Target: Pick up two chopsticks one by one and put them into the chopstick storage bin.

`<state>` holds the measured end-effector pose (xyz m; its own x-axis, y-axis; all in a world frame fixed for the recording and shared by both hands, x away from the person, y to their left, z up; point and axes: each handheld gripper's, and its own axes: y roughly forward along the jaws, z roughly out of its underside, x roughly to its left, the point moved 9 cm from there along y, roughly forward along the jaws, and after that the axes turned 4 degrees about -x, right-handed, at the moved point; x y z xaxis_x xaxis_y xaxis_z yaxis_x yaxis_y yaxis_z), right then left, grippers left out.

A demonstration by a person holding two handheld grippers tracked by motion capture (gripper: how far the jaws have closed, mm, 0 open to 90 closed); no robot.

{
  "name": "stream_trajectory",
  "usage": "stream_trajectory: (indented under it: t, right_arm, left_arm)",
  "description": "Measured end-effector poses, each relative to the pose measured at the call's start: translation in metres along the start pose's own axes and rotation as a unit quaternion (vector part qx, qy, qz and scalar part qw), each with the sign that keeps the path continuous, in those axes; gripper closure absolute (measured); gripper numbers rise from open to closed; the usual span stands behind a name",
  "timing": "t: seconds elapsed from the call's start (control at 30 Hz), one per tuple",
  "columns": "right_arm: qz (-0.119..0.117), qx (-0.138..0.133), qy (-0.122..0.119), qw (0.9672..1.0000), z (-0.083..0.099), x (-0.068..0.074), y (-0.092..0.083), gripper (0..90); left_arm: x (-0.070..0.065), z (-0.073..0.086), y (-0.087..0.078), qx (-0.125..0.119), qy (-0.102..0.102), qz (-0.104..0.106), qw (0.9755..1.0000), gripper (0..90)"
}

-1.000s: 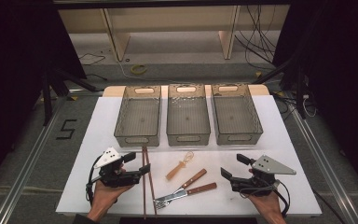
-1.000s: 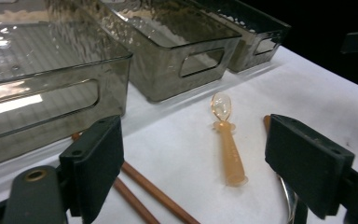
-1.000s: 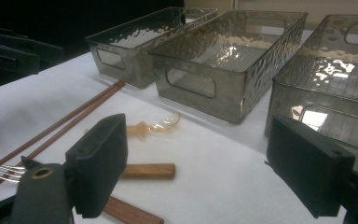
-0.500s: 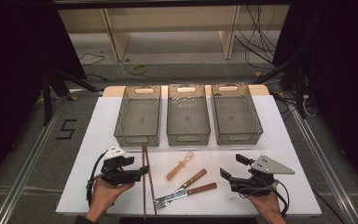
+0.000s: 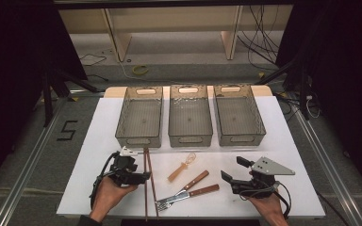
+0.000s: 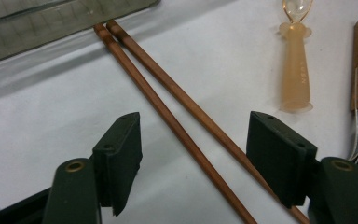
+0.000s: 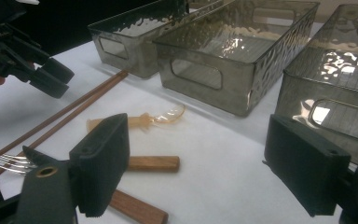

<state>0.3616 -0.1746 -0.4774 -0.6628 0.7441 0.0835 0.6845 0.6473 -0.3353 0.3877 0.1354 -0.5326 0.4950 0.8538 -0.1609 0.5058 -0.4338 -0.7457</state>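
Observation:
Two brown wooden chopsticks (image 5: pixel 147 183) lie side by side on the white table, running from near the left bin toward the front edge. My left gripper (image 5: pixel 144 178) points down over them. In the left gripper view both chopsticks (image 6: pixel 177 105) pass between the two black pads (image 6: pixel 121 158) with gaps on either side. Its jaws have just been closing, and they stand open around the sticks (image 6: pixel 193 128). My right gripper (image 5: pixel 234 169) rests at the front right, open wide (image 7: pixel 198 137) with nothing between its jaws.
Three clear grey bins (image 5: pixel 138 141) (image 5: pixel 190 139) (image 5: pixel 239 138) stand in a row at the back. A small whisk with a beige handle (image 5: pixel 183 167) and two wooden-handled pieces of cutlery (image 5: pixel 195 186) lie between the grippers. The table's front edge is close to both hands.
My left gripper has tipped down over the chopsticks and its jaws have narrowed around them. The right gripper and the other objects have not moved.

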Motion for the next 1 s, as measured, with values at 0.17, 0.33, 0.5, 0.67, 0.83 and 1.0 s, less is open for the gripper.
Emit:
stream_trajectory:
  t: [0.17, 0.33, 0.5, 0.67, 0.83, 1.0]
  right_arm:
    - [-0.002, 0.004, 0.000, 1.0000, 0.001, 0.000, 0.001, 23.5]
    - [-0.004, 0.006, 0.001, 1.0000, 0.002, 0.002, 0.001, 23.8]
    - [-0.007, 0.008, -0.001, 0.9999, 0.002, 0.002, 0.002, 24.1]
    - [-0.009, 0.010, -0.003, 0.9999, 0.002, 0.003, 0.002, 24.4]
    - [-0.010, 0.012, -0.003, 0.9999, 0.003, 0.003, 0.002, 24.7]
    - [-0.011, 0.013, -0.003, 0.9998, 0.003, 0.004, 0.002, 25.0]
  left_arm:
    - [0.005, 0.001, 0.006, 0.034, 0.005, -0.015, 0.9993, 40.3]
    - [0.001, 0.001, 0.011, 0.060, 0.016, -0.017, 0.9979, 43.6]
    - [0.001, 0.002, 0.014, 0.081, 0.025, -0.022, 0.9962, 46.9]
    - [0.000, 0.006, 0.020, 0.100, 0.028, -0.019, 0.9944, 49.8]
    - [0.001, 0.009, 0.022, 0.113, 0.040, -0.027, 0.9924, 50.7]
    - [0.001, 0.008, 0.023, 0.124, 0.046, -0.027, 0.9909, 52.7]
